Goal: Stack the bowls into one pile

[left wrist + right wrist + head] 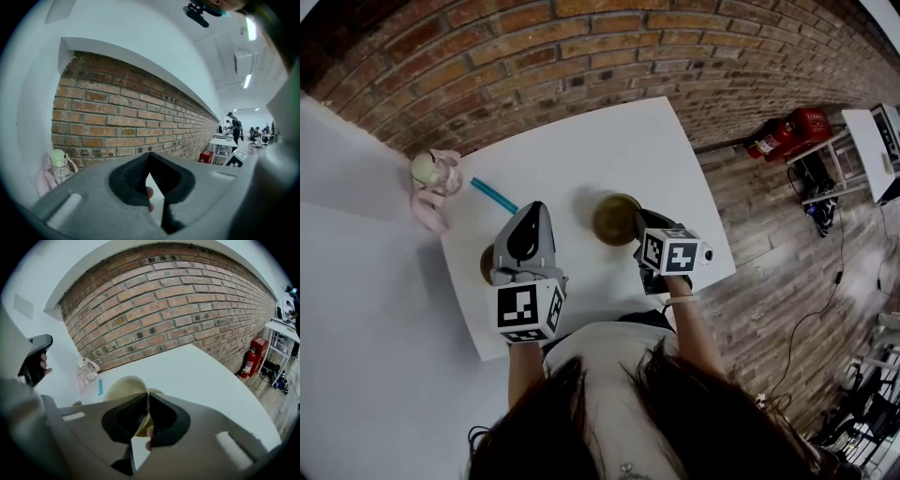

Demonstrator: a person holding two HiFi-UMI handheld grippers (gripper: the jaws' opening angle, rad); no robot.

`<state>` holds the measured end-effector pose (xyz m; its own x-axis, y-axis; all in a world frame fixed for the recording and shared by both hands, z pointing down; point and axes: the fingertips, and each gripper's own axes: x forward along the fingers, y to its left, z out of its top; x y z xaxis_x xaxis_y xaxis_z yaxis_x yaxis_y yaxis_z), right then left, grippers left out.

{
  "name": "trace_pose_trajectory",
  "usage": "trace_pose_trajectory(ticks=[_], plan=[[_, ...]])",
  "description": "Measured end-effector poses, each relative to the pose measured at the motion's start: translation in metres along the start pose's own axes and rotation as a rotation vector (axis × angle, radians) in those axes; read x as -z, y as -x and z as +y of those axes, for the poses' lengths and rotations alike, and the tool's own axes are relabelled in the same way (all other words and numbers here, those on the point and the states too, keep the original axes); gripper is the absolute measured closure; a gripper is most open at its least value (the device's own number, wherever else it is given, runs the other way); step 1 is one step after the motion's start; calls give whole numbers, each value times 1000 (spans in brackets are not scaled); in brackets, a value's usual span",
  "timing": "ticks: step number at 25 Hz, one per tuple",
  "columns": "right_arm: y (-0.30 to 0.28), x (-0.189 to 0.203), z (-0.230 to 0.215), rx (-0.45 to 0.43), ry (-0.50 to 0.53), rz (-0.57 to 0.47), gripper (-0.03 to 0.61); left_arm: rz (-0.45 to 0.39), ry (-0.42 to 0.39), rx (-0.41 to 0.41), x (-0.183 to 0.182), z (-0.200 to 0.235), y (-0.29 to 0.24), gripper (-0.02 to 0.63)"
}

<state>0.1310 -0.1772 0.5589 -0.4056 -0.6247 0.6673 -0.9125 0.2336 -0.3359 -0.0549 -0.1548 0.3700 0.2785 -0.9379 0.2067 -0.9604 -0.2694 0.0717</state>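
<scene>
A tan bowl point(615, 218) is over the middle of the white table point(581, 155). My right gripper point(641, 225) is shut on its near rim. In the right gripper view the bowl point(123, 384) stands tilted, its rim pinched between the black pads right where that gripper point(148, 395) closes. A second, darker bowl point(487, 264) rests near the table's front left, mostly hidden under my left gripper point(532, 211). The left gripper point(149, 156) points up toward the brick wall, and its pads meet at the tip with nothing between them.
A pink drinking bottle point(433, 180) stands at the table's far left corner, with a teal stick point(494, 196) lying beside it. A red fire extinguisher point(789, 132) sits on the floor to the right. The brick wall runs along the table's far side.
</scene>
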Motion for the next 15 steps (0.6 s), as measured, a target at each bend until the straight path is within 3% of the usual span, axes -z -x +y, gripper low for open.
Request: trace_pose_trajectory(ticks=[15], plan=[[-6, 8, -30, 71, -34, 33, 554, 18, 9, 1, 4, -1, -9, 614]])
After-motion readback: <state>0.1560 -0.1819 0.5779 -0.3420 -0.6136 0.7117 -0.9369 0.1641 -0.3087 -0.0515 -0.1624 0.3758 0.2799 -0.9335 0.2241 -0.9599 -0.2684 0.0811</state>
